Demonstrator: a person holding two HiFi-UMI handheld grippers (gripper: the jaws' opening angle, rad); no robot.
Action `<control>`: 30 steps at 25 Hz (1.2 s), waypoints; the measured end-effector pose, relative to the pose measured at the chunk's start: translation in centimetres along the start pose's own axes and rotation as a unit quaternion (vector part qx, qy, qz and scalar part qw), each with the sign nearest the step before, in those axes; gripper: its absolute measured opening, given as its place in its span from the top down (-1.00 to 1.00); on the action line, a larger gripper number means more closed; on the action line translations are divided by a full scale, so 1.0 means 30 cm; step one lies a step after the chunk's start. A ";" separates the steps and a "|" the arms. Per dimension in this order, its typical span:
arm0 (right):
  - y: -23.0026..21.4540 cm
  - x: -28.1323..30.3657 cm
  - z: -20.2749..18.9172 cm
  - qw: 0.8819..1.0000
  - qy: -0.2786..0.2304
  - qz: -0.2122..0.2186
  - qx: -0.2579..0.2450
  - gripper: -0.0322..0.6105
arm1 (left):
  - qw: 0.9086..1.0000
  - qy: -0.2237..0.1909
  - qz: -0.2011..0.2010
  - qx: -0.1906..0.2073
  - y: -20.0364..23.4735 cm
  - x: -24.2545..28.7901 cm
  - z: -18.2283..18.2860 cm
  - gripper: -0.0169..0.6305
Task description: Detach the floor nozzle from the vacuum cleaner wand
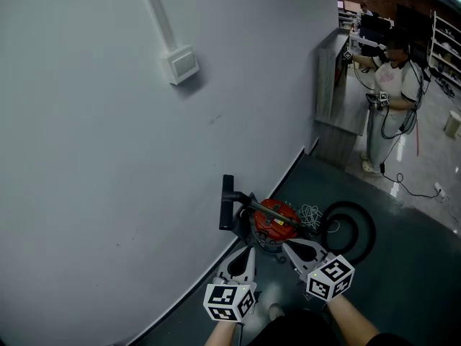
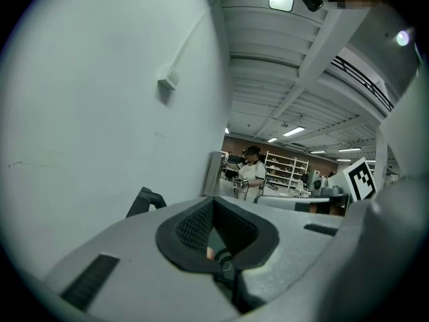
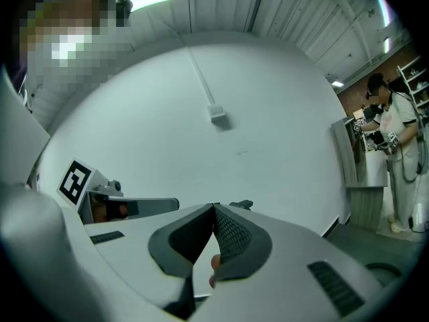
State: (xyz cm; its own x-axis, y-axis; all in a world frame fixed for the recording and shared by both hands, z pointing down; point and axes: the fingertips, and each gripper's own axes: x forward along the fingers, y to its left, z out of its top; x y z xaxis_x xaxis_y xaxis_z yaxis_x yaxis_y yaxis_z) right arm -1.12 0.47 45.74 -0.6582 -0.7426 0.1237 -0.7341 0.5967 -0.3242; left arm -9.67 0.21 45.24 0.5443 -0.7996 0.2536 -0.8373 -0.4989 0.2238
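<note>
The red vacuum cleaner (image 1: 274, 219) stands on the dark floor beside the grey wall. Its black floor nozzle (image 1: 227, 202) rests against the wall, and the wand (image 1: 261, 207) runs from it across the red body. In the left gripper view the nozzle (image 2: 143, 202) pokes up over the jaws. My left gripper (image 1: 248, 251) is shut and empty, just short of the vacuum. Beside it my right gripper (image 1: 287, 246) is also shut with nothing in it. Both pairs of jaws meet at their tips in the left gripper view (image 2: 213, 200) and the right gripper view (image 3: 214, 206).
A black hose coil (image 1: 365, 228) and a white cable (image 1: 311, 215) lie right of the vacuum. A wall box (image 1: 181, 65) with a conduit sits high on the wall. A grey cabinet (image 1: 338, 85) stands at the wall's end, with a person (image 1: 389, 85) beside it.
</note>
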 end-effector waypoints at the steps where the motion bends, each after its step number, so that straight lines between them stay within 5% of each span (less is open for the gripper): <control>1: -0.002 0.008 0.002 1.000 0.001 -0.001 -0.001 0.84 | 1.000 0.001 0.000 -0.001 0.010 0.004 0.002 0.94; 30: -0.326 0.348 -0.019 0.998 0.060 0.019 0.016 0.84 | 0.997 0.031 0.038 -0.052 0.259 0.376 -0.005 0.94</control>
State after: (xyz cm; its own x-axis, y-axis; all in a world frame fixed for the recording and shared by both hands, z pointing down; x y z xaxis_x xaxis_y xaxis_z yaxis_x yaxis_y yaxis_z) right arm -0.90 -12.95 50.72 -0.7020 -0.6770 0.2209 -0.7038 0.6123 -0.3603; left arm -10.02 -12.64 49.99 0.4838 -0.8104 0.3305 -0.8683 -0.3972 0.2971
